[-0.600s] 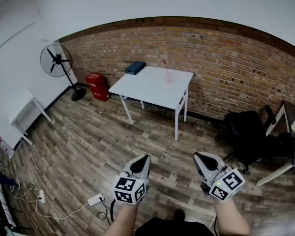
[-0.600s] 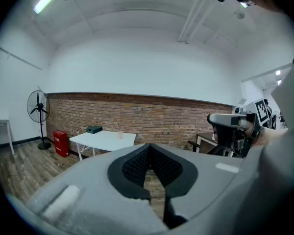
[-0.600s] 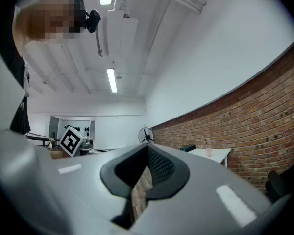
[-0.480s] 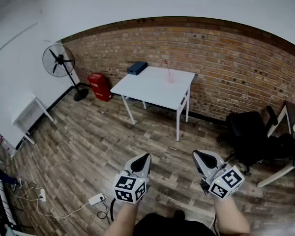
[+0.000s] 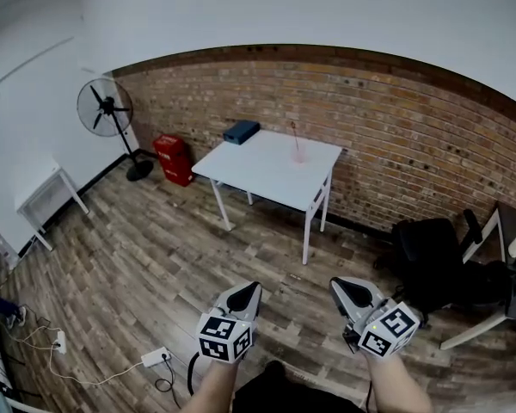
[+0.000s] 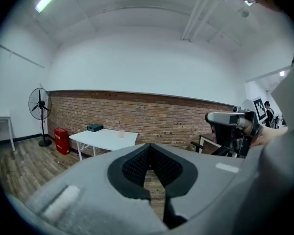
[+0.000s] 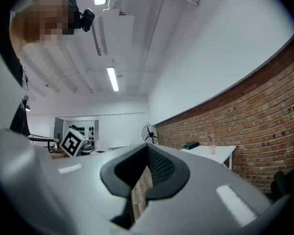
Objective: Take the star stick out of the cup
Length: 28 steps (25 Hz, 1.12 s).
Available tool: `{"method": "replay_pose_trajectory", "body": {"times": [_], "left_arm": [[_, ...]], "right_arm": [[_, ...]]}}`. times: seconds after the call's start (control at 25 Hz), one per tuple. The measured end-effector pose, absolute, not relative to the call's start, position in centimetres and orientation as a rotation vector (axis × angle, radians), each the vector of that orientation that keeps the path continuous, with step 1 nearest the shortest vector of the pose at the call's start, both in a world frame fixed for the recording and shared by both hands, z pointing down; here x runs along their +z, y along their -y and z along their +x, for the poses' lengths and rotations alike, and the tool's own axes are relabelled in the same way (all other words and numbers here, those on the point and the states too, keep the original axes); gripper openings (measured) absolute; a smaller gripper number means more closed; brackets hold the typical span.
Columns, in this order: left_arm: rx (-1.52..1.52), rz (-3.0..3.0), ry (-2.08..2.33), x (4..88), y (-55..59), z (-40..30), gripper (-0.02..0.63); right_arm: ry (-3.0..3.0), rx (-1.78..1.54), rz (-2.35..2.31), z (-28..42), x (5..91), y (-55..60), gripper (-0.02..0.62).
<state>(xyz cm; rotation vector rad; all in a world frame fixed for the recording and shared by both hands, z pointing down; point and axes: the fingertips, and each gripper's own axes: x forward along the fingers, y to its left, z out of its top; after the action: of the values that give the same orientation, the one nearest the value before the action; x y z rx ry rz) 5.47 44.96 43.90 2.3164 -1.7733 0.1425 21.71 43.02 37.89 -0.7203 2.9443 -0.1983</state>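
A small pink cup (image 5: 298, 155) with a thin stick (image 5: 294, 134) standing in it sits on the white table (image 5: 262, 169) by the brick wall, far ahead across the room. The cup (image 6: 121, 133) is tiny in the left gripper view, and so is the cup (image 7: 211, 150) in the right gripper view. My left gripper (image 5: 244, 294) and right gripper (image 5: 347, 289) are held side by side over the wooden floor, far short of the table. Both are shut with nothing in them. The star on the stick is too small to make out.
A dark blue box (image 5: 241, 131) lies at the table's far left corner. A standing fan (image 5: 105, 108) and a red case (image 5: 172, 158) are left of the table. A black office chair (image 5: 430, 261) stands at the right. A power strip (image 5: 155, 356) with its cable lies on the floor.
The head view has shifted: the table and both grippers sit a little lower in the picture, and the power strip is farther left. Both grippers stay shut and empty.
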Motion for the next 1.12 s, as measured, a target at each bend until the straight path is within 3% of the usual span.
{"method": "replay_pose_trajectory", "body": {"times": [0.32, 1.12], "left_arm": [[0.095, 2.312, 1.691, 46.6, -37.5, 3.5, 0.006], [0.071, 2.369, 1.618, 45.1, -14.1, -11.5, 0.006]], "right_arm": [[-2.974, -0.296, -0.707, 18.6, 40.3, -36.8, 0.000], [-3.003, -0.441, -0.830, 3.2, 41.0, -14.4, 0.000]]}}
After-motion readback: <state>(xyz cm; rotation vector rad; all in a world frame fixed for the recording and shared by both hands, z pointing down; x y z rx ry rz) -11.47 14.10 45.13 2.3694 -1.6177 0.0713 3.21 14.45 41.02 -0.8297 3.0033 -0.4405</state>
